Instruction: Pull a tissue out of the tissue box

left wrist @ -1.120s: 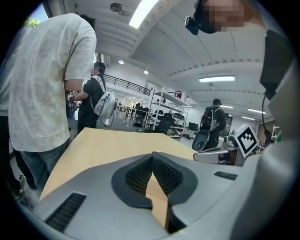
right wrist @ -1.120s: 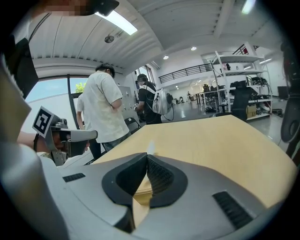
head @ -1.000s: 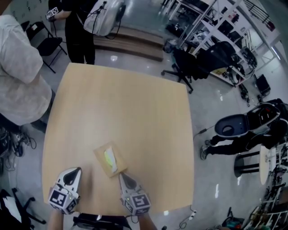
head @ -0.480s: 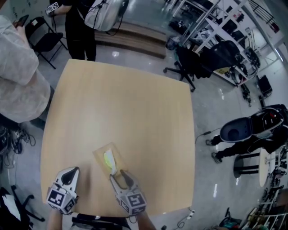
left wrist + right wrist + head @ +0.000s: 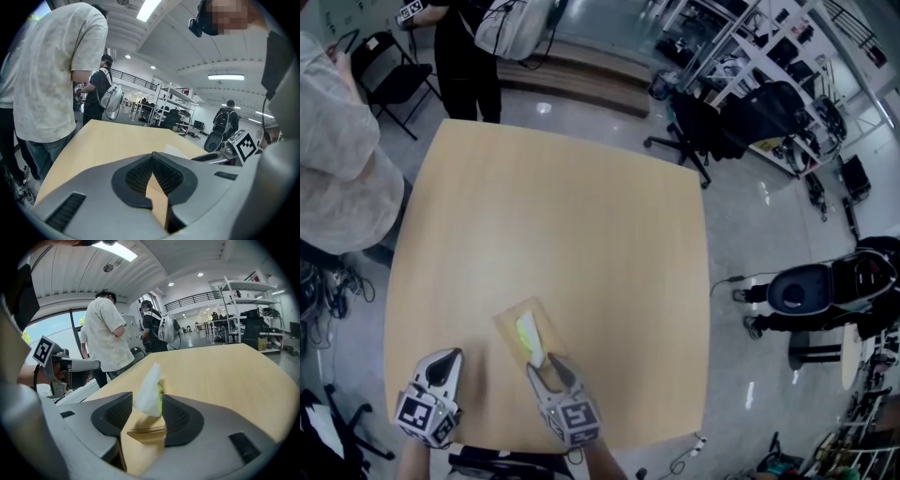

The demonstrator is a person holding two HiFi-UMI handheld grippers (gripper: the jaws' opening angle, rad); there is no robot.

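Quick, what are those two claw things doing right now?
Left gripper: closed, empty.
Right gripper: open, jaws just opened; tissue stands between them, ungripped.

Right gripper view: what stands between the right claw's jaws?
The tissue, upright from the tissue box; the right claw, jaws just opened, stands open around it.

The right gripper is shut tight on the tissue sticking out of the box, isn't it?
No. The right gripper is open: its jaws have just been opening and stand apart around the tissue sticking out of the box, not squeezing it. The right gripper view shows this.
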